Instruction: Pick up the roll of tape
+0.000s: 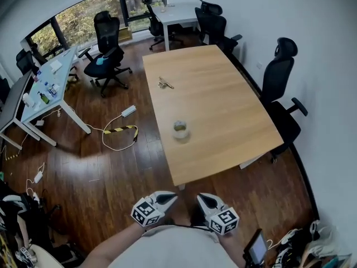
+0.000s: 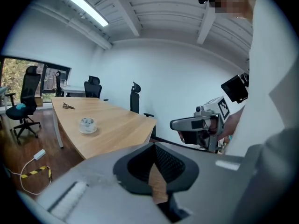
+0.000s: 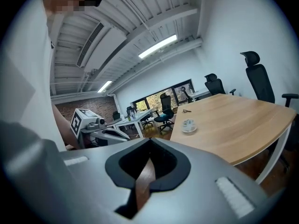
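Note:
The roll of tape [image 1: 180,129] is a pale ring lying flat on the wooden table [image 1: 223,94], near its front left part. It shows small and far off in the left gripper view [image 2: 87,123] and the right gripper view [image 3: 188,124]. Both grippers hang low in front of the person, short of the table's near edge, over the wooden floor. My left gripper [image 1: 169,197] [image 2: 153,145] has its jaws closed together with nothing in them. My right gripper [image 1: 203,199] [image 3: 150,140] also looks shut and empty. Each one shows in the other's view, pointing towards the table.
A small bunch of keys [image 1: 164,83] lies farther back on the table. Black office chairs [image 1: 281,88] stand to the table's right and behind it. On the floor at left lie a power strip [image 1: 128,111] and a striped cable [image 1: 121,130], beside white desks [image 1: 47,88].

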A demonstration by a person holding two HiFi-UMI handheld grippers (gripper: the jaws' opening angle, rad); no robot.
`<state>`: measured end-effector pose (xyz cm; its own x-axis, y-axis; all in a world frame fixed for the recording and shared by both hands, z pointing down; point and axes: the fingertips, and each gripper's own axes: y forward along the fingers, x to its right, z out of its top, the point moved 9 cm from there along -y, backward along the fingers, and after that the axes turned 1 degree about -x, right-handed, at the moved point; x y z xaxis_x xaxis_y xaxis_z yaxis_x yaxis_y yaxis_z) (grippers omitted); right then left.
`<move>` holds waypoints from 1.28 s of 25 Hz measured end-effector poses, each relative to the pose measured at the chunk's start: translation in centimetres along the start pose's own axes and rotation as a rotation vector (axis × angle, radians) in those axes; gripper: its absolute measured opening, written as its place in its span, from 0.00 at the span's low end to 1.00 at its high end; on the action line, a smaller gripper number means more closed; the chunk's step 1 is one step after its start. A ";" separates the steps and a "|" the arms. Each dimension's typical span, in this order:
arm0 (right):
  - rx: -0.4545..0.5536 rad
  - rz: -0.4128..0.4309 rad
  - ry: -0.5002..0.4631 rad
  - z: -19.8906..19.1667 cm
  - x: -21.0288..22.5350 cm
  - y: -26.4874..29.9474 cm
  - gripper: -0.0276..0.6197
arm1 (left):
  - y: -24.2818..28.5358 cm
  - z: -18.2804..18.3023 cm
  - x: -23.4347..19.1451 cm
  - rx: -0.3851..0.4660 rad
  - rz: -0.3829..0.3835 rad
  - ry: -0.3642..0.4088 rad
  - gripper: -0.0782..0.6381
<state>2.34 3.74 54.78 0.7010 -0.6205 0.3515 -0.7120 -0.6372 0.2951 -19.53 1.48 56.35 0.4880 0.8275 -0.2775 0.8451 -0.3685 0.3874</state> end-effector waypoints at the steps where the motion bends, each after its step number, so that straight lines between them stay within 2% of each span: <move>1: -0.006 0.011 -0.002 0.6 1.2 0.1 0.05 | 1.1 0.7 -0.2 -0.003 0.004 0.002 0.12; 8: -0.001 0.096 -0.034 4.8 8.3 1.4 0.05 | 7.6 5.6 -2.1 -0.009 0.064 0.023 0.12; 13: 0.010 0.142 -0.033 6.6 11.5 1.6 0.05 | 9.4 6.9 -3.2 -0.056 0.173 0.021 0.12; 17: 0.022 0.146 -0.021 7.5 13.6 1.8 0.05 | 10.1 7.2 -4.0 -0.094 0.217 0.013 0.12; 27: -0.012 0.117 -0.011 7.4 14.5 4.3 0.05 | 9.9 6.2 -8.8 -0.157 0.257 0.024 0.12; 32: 0.001 0.051 -0.012 9.1 13.4 6.1 0.05 | 8.8 6.1 -12.5 -0.178 0.218 0.026 0.12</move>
<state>7.72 -12.63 53.21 0.6645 -0.6574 0.3553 -0.7465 -0.6054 0.2761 -16.87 -14.73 57.87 0.6466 0.7482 -0.1488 0.6678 -0.4608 0.5846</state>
